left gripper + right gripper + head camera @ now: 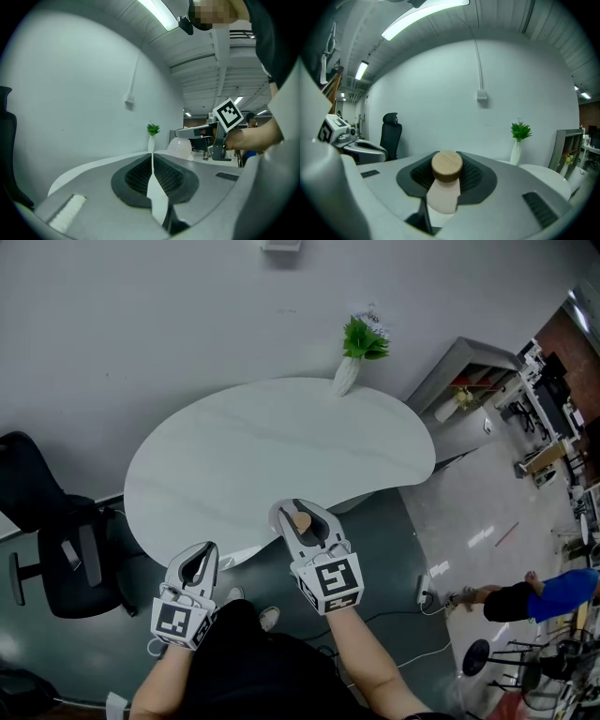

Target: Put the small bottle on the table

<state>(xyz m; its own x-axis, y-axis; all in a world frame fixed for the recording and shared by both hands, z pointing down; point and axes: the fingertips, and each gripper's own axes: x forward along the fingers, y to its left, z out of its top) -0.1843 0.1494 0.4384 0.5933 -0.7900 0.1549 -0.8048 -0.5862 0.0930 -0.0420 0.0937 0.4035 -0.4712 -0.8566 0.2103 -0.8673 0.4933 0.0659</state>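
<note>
Right tool [302,514] gripping pale bottle [442,199], wooden cap [447,165]

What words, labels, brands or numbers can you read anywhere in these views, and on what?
No readable words or numbers anywhere.
Small bottle, clamped in the right hand-held gripper: plain, no label showing.
Marker cubes on it and on the left hand-held gripper: black-and-white square patterns, no letters.
Shelf items: too small to read.
</note>
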